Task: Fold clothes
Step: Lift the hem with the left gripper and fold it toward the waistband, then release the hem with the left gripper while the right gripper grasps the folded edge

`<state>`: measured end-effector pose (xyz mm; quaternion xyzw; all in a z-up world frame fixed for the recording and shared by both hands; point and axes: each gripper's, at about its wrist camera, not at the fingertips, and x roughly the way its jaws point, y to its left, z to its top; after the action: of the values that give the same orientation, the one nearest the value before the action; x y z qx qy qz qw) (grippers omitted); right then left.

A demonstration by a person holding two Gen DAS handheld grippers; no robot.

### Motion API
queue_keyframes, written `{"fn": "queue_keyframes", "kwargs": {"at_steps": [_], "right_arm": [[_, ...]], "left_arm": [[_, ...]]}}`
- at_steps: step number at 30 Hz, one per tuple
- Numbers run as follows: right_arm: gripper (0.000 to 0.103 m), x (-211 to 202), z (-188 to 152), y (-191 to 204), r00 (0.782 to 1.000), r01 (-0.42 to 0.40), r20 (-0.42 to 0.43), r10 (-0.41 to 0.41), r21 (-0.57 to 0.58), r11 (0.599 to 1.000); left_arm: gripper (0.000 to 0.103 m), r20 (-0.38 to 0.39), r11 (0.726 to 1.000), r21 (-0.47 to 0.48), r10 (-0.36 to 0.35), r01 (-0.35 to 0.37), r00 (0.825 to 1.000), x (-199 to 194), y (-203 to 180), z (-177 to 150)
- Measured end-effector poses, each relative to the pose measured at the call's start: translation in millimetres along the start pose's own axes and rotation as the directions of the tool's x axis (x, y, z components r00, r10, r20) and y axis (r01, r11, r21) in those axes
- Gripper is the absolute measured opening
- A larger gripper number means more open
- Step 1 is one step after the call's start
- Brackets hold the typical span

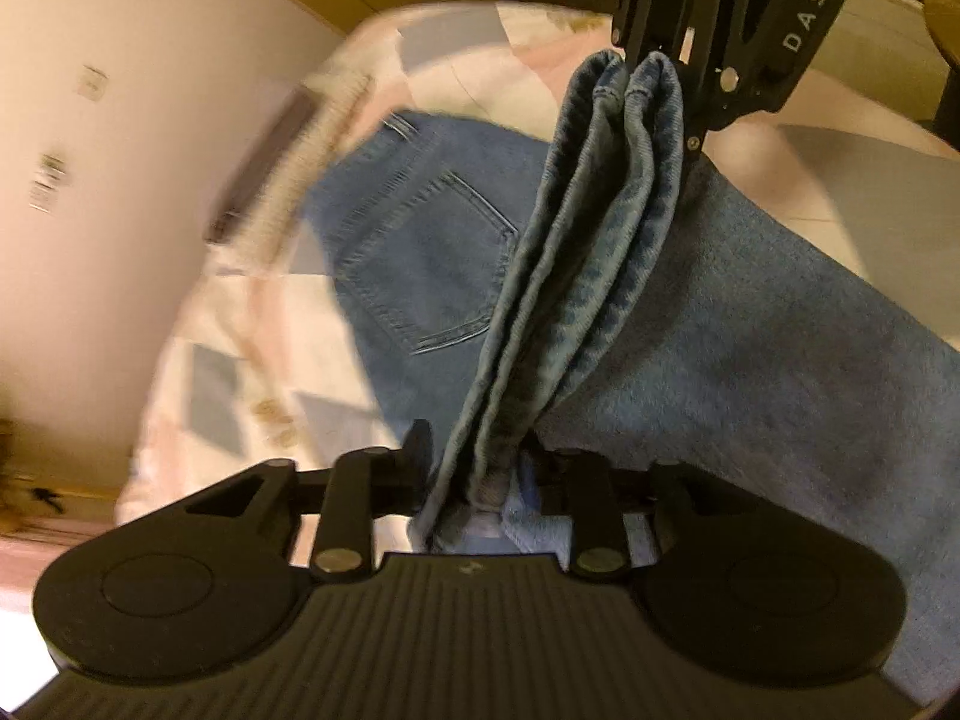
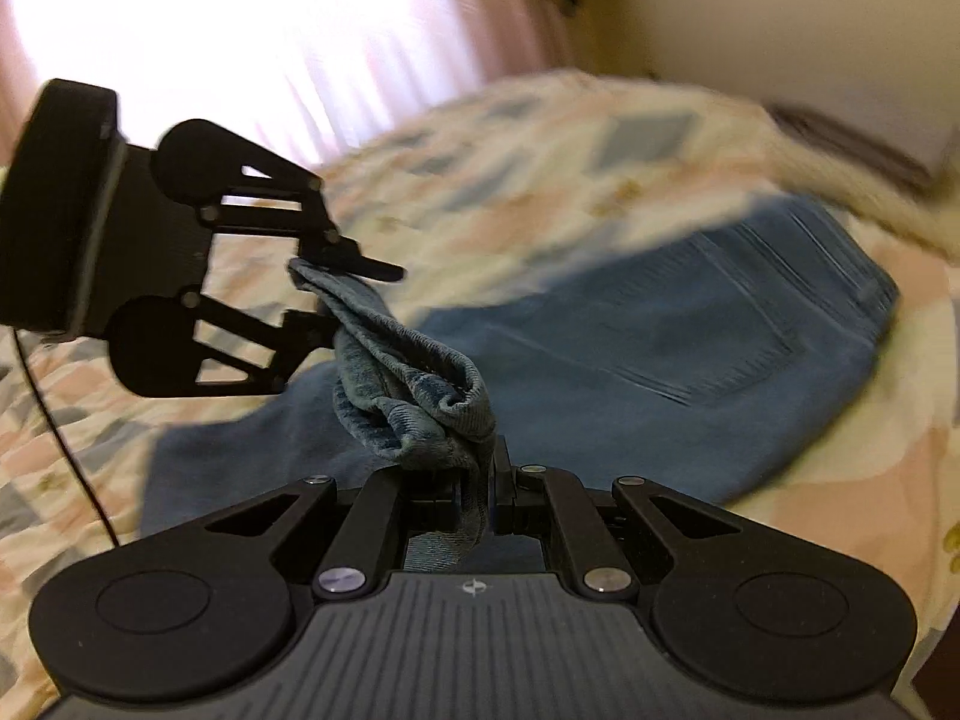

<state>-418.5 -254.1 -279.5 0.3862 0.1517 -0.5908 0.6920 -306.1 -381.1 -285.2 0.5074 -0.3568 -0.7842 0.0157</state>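
Note:
A pair of blue jeans (image 1: 420, 252) lies on a patterned bedspread (image 1: 252, 324), back pocket up. The leg hems (image 1: 588, 252) are lifted off the bed and stretched between both grippers. My left gripper (image 1: 480, 480) is shut on one end of the hems. My right gripper (image 1: 660, 66) is shut on the other end, at the top of the left wrist view. In the right wrist view the hems (image 2: 408, 384) run from my right gripper (image 2: 480, 480) to the left gripper (image 2: 336, 294), above the jeans (image 2: 660, 360).
The bedspread (image 2: 540, 168) covers the bed on all sides of the jeans. A pale wall (image 1: 120, 120) with sockets stands beside the bed. Bright pink curtains (image 2: 270, 30) hang behind it. A thin black cable (image 2: 66, 432) crosses the bedspread at the left.

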Motion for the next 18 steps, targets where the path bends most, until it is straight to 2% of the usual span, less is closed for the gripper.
{"fn": "queue_keyframes", "kwargs": {"at_steps": [2,3,5,7,9,10,11,13,15,16,18], "right_arm": [[0.006,19.3,-4.1,-32.5,0.999,0.014,-0.046,-0.011,0.063,0.998],[0.007,29.0,-6.1,-48.8,0.997,0.023,-0.07,-0.016,0.095,0.995],[0.007,48.3,-10.2,-81.3,0.993,0.041,-0.116,-0.023,0.156,0.987],[0.007,55.4,-15.6,-96.8,0.992,0.007,-0.123,0.019,0.207,0.978],[0.008,58.1,-14.9,-105.1,0.99,-0.028,-0.128,0.059,0.227,0.973],[0.01,57.6,-13.8,-109.5,0.988,-0.044,-0.131,0.078,0.246,0.968],[0.017,57.0,-12.5,-114.1,0.987,-0.064,-0.127,0.101,0.266,0.962],[0.026,54.8,-7.1,-118.1,0.986,-0.083,-0.116,0.119,0.279,0.957],[0.034,56.1,-0.1,-119.5,0.984,-0.104,-0.116,0.137,0.257,0.961],[0.035,57.8,4.8,-119.7,0.982,-0.117,-0.119,0.149,0.243,0.963],[0.042,60.9,15.9,-120.9,0.976,-0.151,-0.121,0.181,0.22,0.964]], "left_arm": [[0.042,-0.02,0.999,-0.009,-0.042,0.042,0.999,25.4,5.0,2.0],[0.042,-0.029,0.998,-0.031,-0.049,0.048,0.998,33.3,9.1,1.1],[0.045,-0.032,0.992,-0.109,-0.075,0.071,0.997,35.4,22.3,-4.8],[0.047,-0.026,0.973,-0.22,-0.075,0.067,0.997,24.0,38.6,-15.6],[0.047,-0.047,0.934,-0.354,-0.058,0.038,0.997,6.4,52.4,-28.5],[0.046,-0.059,0.895,-0.445,-0.048,0.016,0.997,-5.6,55.9,-36.2],[0.045,-0.065,0.839,-0.544,-0.044,0.001,0.997,-18.7,53.5,-44.7],[0.043,-0.078,0.694,-0.719,-0.038,-0.03,0.996,-45.0,48.6,-61.8],[0.042,-0.095,0.519,-0.852,-0.033,-0.064,0.995,-69.4,34.4,-76.5],[0.042,-0.106,0.426,-0.901,-0.032,-0.083,0.994,-80.5,23.4,-82.5],[0.041,-0.141,0.263,-0.957,-0.045,-0.125,0.989,-96.8,-5.3,-87.4]]}}
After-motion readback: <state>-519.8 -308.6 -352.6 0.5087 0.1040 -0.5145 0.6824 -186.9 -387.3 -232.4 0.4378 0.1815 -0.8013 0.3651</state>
